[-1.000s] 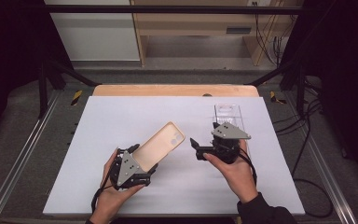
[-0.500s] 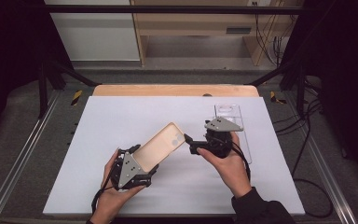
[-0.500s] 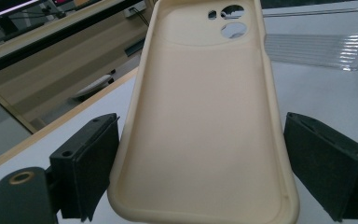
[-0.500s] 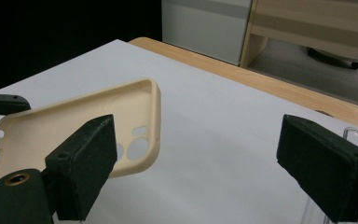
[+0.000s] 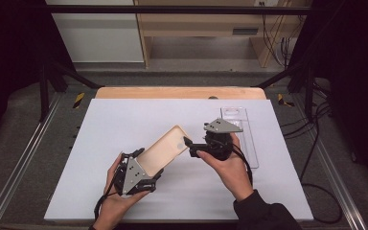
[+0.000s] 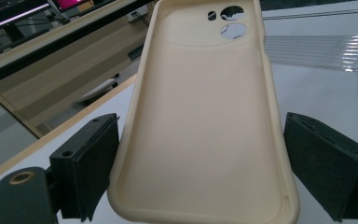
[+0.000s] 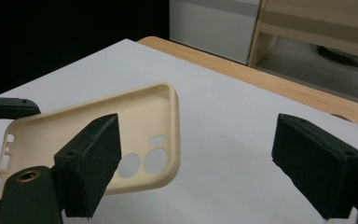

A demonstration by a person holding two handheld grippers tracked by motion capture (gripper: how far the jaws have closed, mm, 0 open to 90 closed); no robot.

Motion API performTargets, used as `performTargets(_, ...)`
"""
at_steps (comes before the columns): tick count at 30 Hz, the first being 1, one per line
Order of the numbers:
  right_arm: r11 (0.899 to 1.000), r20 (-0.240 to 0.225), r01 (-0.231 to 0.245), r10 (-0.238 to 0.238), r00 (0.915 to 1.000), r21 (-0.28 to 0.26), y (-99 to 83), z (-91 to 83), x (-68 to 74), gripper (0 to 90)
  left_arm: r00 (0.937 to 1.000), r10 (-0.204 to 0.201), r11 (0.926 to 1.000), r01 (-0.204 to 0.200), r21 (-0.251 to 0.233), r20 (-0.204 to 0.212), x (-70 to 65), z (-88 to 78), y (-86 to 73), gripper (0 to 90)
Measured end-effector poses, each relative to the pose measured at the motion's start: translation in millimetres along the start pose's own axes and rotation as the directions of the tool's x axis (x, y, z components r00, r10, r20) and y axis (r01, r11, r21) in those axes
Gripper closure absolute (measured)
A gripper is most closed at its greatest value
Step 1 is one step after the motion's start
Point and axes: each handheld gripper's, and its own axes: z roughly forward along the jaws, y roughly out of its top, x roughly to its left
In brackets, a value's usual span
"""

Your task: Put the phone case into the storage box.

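The left claw [image 5: 146, 165] still grips the case [image 5: 165, 148]; the right claw [image 5: 188, 143], gaping wide, has moved left, nearly touching its far end.

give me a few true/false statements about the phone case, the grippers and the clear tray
1. The left gripper has the phone case between its jaws. True.
2. The right gripper is shut on the case. False: its jaws stand wide apart, near the case's camera end.
3. The clear tray lies on the right part of the table. True.
4. The case is black. False: it is cream-coloured.
5. The case has camera cutouts at the end away from the left gripper. True.
6. The case lies inside the tray. False: it is held up left of the tray, apart from it.
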Motion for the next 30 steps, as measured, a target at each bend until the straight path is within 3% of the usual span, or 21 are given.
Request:
performTargets(9,0.999,-0.022,-0.037,0.037,0.9991,0.004,0.1,9.2,4.6,22.4,0.9997,0.021,0.9998,-0.021,-0.002,-0.009,-2.1,-0.8,1.5,11.7)
performTargets(14,0.999,-0.015,-0.048,0.048,0.9987,0.017,-3.5,17.6,0.7,27.5,0.9994,0.031,0.9995,-0.031,-0.005,-0.017,-2.0,-2.1,2.3,11.7)
performTargets(19,0.997,-0.039,-0.076,0.077,0.9963,0.024,-6.5,22.5,-1.8,28.2,0.9990,0.040,0.9992,-0.040,-0.001,-0.022,-2.1,-2.4,1.2,11.7)
performTargets(24,0.992,-0.074,-0.122,0.124,0.9894,0.035,-12.0,25.7,-0.7,33.1,0.9985,0.045,0.9989,-0.046,-0.011,-0.031,-2.0,-3.6,2.4,11.8)
performTargets(30,0.982,-0.130,-0.183,0.187,0.9738,0.039,-17.5,27.0,-0.3,41.2,0.9981,0.050,0.9986,-0.051,-0.014,-0.035,-1.7,-3.7,2.9,11.7)
